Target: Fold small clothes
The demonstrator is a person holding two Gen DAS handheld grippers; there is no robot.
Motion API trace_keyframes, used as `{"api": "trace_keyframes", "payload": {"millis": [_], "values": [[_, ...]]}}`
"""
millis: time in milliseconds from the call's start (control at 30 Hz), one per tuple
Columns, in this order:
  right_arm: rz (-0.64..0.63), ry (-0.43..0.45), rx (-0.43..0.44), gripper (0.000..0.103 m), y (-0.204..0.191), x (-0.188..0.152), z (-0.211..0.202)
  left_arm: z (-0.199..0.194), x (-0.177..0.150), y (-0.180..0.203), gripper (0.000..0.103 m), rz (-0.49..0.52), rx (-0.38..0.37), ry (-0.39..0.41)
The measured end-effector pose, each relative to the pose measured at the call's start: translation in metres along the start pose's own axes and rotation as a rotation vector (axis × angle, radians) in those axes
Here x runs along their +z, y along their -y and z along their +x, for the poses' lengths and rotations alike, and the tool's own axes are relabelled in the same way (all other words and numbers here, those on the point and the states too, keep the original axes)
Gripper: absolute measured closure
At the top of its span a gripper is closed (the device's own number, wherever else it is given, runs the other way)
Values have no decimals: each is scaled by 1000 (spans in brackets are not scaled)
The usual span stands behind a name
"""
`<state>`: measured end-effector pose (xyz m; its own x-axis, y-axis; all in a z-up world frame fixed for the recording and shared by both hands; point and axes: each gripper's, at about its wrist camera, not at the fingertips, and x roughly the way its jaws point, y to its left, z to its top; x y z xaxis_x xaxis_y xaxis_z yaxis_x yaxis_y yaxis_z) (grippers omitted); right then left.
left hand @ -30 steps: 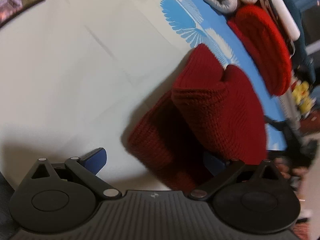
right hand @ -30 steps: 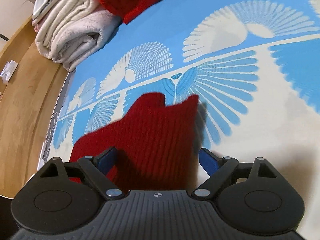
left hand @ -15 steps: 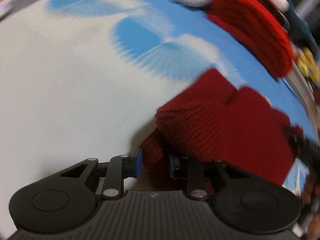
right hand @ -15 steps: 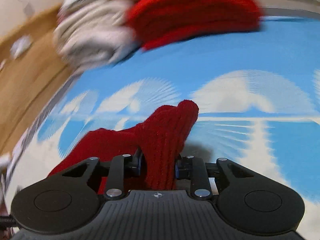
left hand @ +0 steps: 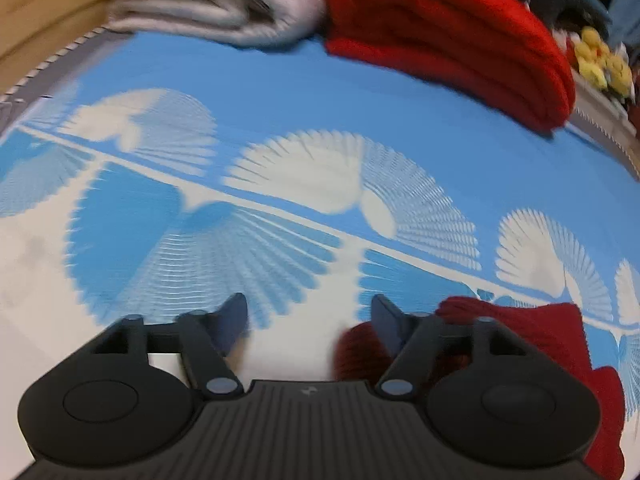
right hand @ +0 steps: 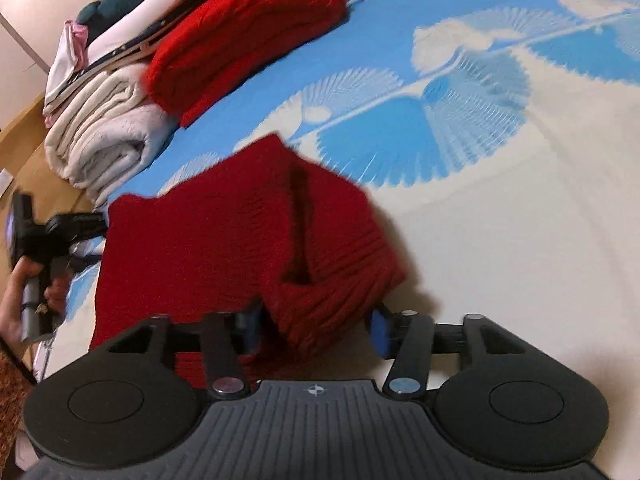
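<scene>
My left tongs [left hand: 306,320] hung over a blue and white fan-patterned sheet [left hand: 280,128]. Their jaws stood apart, having just been opening, with nothing between them, only bare sheet. The dark red knitted garment [left hand: 552,332] lay off to their right, its edge partly hidden behind the right-hand finger.

My right tongs [right hand: 316,326] pointed down at the same dark red knitted garment [right hand: 224,236], which lay folded over on itself on the sheet [right hand: 500,240], one thick fold bulging toward me. These jaws had also just been opening and stood about half apart. The bulging fold sat between the blue pads [right hand: 380,330]; blur kept me from telling whether the left pad touched it, and the right pad stood just beside it.

Beyond, at the sheet's edge, sat a folded bright red knit [right hand: 248,36] touching a stack of white folded towels [right hand: 100,132]. In the right view, my left hand [right hand: 28,280] gripped its tool's handle.
</scene>
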<state>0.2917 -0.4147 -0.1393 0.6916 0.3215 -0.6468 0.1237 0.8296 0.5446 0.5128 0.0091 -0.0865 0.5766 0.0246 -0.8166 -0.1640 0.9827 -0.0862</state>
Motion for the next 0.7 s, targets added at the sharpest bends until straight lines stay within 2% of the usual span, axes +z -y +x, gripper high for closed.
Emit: {"api": "trace_keyframes", "payload": {"millis": [133, 200, 300, 367, 400, 433, 467, 500, 567, 700], "values": [[-135, 125, -59, 36, -6, -2, -19, -45, -10, -6, 27, 23, -110, 36], [-193, 151, -70, 36, -14, -1, -19, -64, -21, 14, 20, 69, -163, 53], [-253, 145, -47, 38, -26, -3, -11, -65, -36, 61, 19, 195, -203, 44], [-305, 102, -82, 39, -35, -6, 11, -42, -44, 88, 19, 279, -112, 39], [-329, 70, -111, 38, -36, -9, 25, -18, -47, 100, 18, 346, -32, 38], [-338, 67, -138, 37, -36, -13, 36, 2, -48, 104, 14, 367, 36, 28], [-352, 83, -160, 34, -38, -17, 42, 16, -46, 103, 5, 350, 62, 24], [-384, 115, -170, 34, -42, -20, 43, 25, -40, 99, 0, 304, 71, 27], [-391, 114, -199, 33, -49, -21, 39, 34, -30, 94, 0, 267, 43, 7], [-251, 59, -200, 33, -46, -17, 36, 23, -19, 97, 0, 339, 82, 24]]}}
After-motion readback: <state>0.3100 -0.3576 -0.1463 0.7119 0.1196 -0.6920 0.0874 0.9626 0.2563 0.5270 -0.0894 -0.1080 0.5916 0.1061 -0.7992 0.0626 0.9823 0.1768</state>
